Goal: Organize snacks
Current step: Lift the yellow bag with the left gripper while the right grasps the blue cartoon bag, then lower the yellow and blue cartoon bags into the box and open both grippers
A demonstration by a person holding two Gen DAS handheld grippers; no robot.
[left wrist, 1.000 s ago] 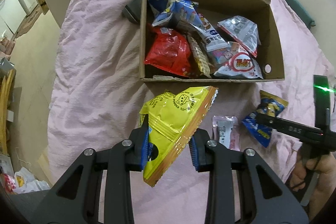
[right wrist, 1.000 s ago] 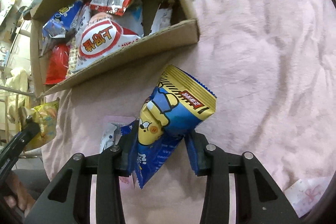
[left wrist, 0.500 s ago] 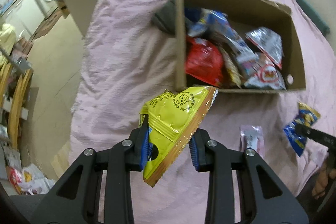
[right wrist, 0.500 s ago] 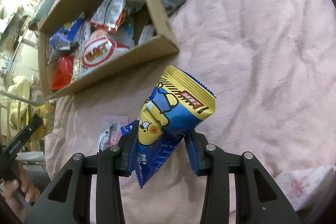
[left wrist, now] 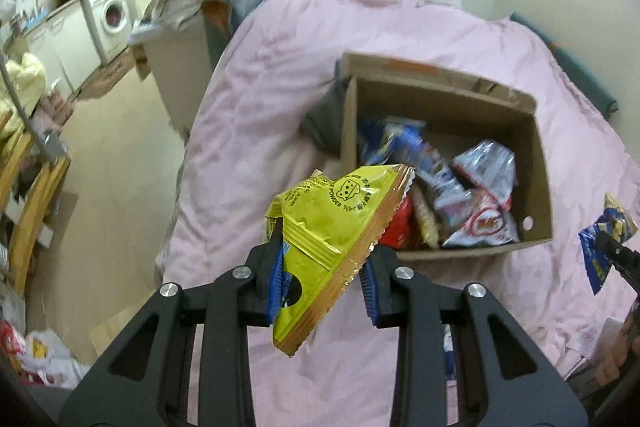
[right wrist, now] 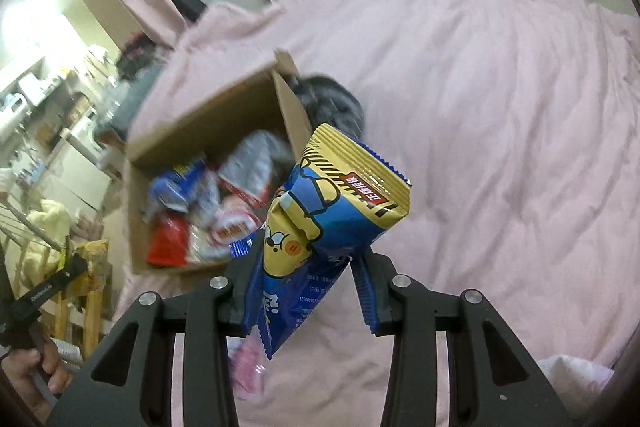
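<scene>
A wide bed covered in a wrinkled pink quilt (left wrist: 280, 107) carried an open brown cardboard box (left wrist: 540, 163), the reference landmark. The box held a loose pile of snack packets (left wrist: 476, 203), red, white and blue. Short of the box's near wall, the left gripper (left wrist: 322, 283) was clamped on a yellow foil snack bag (left wrist: 332, 235), held clear of the quilt. To the right of the box, the right gripper (right wrist: 302, 287) was clamped on a blue-and-gold cartoon snack packet (right wrist: 320, 227), likewise raised.
</scene>
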